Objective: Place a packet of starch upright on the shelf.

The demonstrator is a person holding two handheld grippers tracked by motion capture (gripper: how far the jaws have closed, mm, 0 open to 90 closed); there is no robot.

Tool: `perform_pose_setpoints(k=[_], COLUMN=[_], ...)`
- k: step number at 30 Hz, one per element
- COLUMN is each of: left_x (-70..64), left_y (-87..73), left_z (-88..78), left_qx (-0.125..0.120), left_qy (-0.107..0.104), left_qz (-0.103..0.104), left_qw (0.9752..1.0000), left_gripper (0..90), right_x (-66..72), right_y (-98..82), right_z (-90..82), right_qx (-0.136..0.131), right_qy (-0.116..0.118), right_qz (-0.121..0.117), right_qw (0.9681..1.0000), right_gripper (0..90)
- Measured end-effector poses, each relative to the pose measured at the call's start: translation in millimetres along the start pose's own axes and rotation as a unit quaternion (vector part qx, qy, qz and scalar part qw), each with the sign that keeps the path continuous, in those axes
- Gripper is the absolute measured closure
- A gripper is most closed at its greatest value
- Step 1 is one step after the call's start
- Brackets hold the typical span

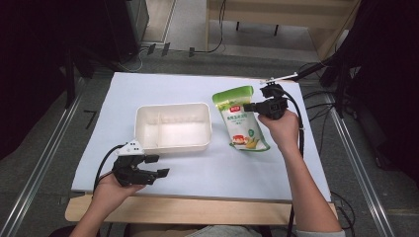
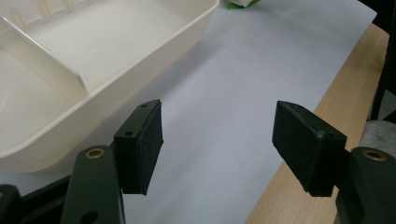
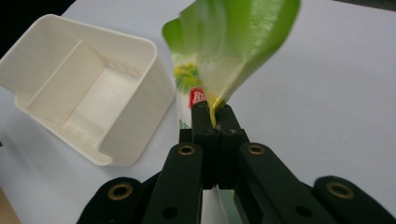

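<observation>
High view: the right gripper [image 1: 253, 107] is clamped on the edge of a green and white pouch [image 1: 240, 120], which lies to the right of a cream tray [image 1: 173, 144] on the white sheet [image 1: 163, 86] covering the table. The pouch's lower end rests on the sheet near the tray's right wall. Right gripper view confirms the hold: both jaws are pressed together with a fold of the green pouch [image 3: 233, 51] pinched between them, the pouch rising past the pads, the tray [image 3: 126, 121] just beside it. The left gripper [image 1: 157, 165] sits near the front edge of the sheet, just in front of the tray's left corner. Left gripper view shows its pads [image 2: 142, 147] standing wide apart with nothing between them, the divided tray [image 2: 187, 35] close ahead.
</observation>
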State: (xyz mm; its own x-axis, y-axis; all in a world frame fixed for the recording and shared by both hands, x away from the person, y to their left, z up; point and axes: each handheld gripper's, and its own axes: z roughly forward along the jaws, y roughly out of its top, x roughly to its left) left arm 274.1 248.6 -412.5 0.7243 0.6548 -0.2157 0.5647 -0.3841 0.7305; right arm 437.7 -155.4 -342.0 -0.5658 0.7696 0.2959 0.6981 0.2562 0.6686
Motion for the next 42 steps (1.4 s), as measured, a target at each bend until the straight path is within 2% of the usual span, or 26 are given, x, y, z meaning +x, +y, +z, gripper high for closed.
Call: perform_pose_setpoints(k=[3,6,13,25,33,34,42], left_x=[0.1,0.9,1.1,0.9,1.8,1.4,2.5], left_y=[-0.3,-0.1,0.0,-0.7,0.2,0.6,0.6], left_z=[0.4,-0.8,-0.9,-1.4,-0.5,-0.2,0.2], left_qx=[-0.003,-0.003,-0.005,-0.003,-0.007,-0.005,-0.008], left_qy=[-0.001,-0.001,-0.001,0.002,-0.002,-0.003,-0.005], left_qz=[-0.002,0.000,-0.002,-0.004,-0.007,-0.004,-0.006], left_qw=[1.0000,1.0000,1.0000,1.0000,0.9999,1.0000,0.9999], left_gripper=[34.1,34.1,34.1,34.1,34.1,34.1,34.0], right_x=[7.5,12.5,12.7,28.6,35.2,39.2,48.0], right_y=[3.6,5.5,4.8,11.9,25.3,31.7,53.4], right_z=[-5.7,-11.7,-18.5,-24.6,-25.3,-27.2,-35.9], right_qx=[-0.006,-0.012,-0.017,-0.029,-0.023,-0.020,-0.032], right_qy=[0.001,-0.010,-0.002,0.005,0.004,0.002,0.009], right_qz=[-0.011,-0.024,-0.016,-0.037,-0.043,-0.050,-0.053], right_qw=[0.9999,0.9996,0.9997,0.9989,0.9988,0.9985,0.9980], right_gripper=[90.0,90.0,90.0,90.0,90.0,90.0,90.0])
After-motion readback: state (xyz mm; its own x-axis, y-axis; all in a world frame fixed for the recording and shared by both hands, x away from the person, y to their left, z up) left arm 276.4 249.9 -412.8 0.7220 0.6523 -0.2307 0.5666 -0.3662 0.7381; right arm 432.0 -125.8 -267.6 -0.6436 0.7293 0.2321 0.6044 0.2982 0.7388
